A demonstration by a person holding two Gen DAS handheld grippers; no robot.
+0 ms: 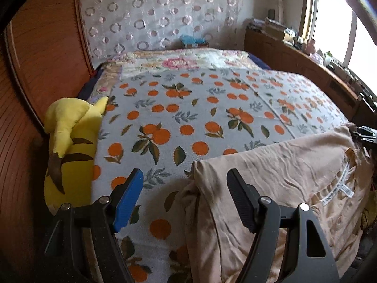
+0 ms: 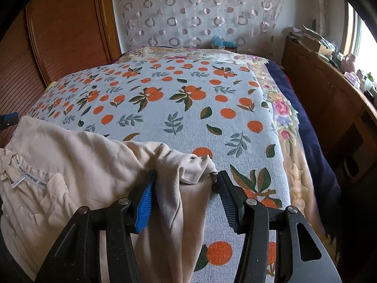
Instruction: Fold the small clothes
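Observation:
A beige garment (image 1: 282,188) with a white neck label lies on the orange-print blanket (image 1: 188,118) at the bed's near edge. My left gripper (image 1: 185,173) is open over the garment's left corner, with that corner between the fingers. In the right wrist view the same garment (image 2: 70,165) lies at lower left, and its bunched right corner sits between the fingers of my right gripper (image 2: 187,176). That gripper is open, and the blue pad (image 2: 145,202) touches the cloth. The right gripper's tip also shows in the left wrist view (image 1: 364,133).
A yellow plush toy (image 1: 70,146) lies along the bed's left edge by the wooden wardrobe (image 1: 35,70). A wooden headboard shelf (image 2: 329,89) with clutter runs along the right under the window. A floral quilt (image 2: 282,110) lies beneath the blanket.

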